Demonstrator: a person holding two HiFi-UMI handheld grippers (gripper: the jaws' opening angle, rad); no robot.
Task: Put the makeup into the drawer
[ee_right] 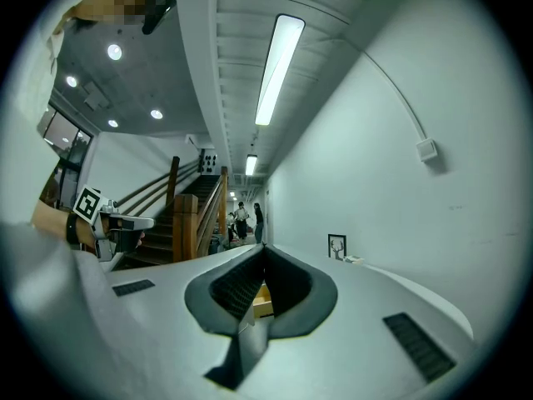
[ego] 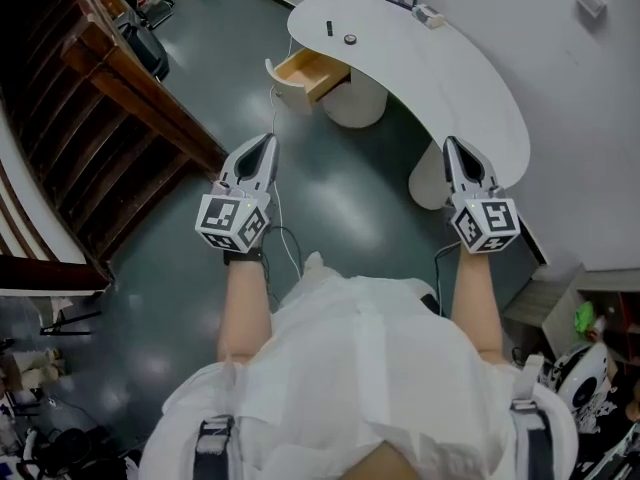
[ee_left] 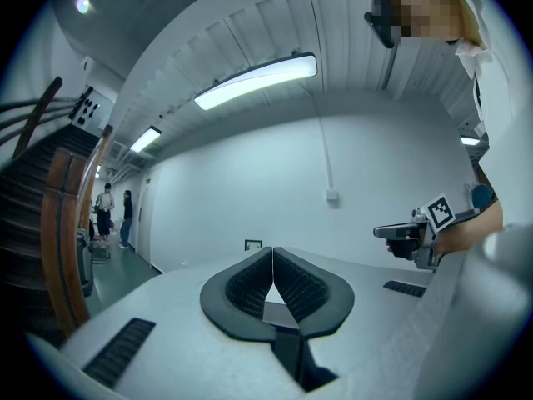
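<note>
1. Head view: both tongs are clenched on nothing. Your left gripper [ego: 266, 140] and right gripper [ego: 449, 143] are held level, well short of the desk [ego: 470, 98].
2. The makeup sits on the desk top at its left end: a dark stick [ego: 329, 28] and a round compact [ego: 350, 39], near each other. Neither is in the drawer [ego: 312, 73].
3. The drawer hangs open under that same end of the desk, just below the makeup.
4. Risk: if you arrive with the jaws closed, you shove the pieces instead of gripping them. Both look small and low, so the pads may skid and flick one off the desk edge. The stick likely rolls.
5. The drawer juts out from the desk. Bump it on approach and it may slide shut.
6. A cable [ego: 288, 240] lies on the floor between you and the desk, so it's a snag hazard.
</note>
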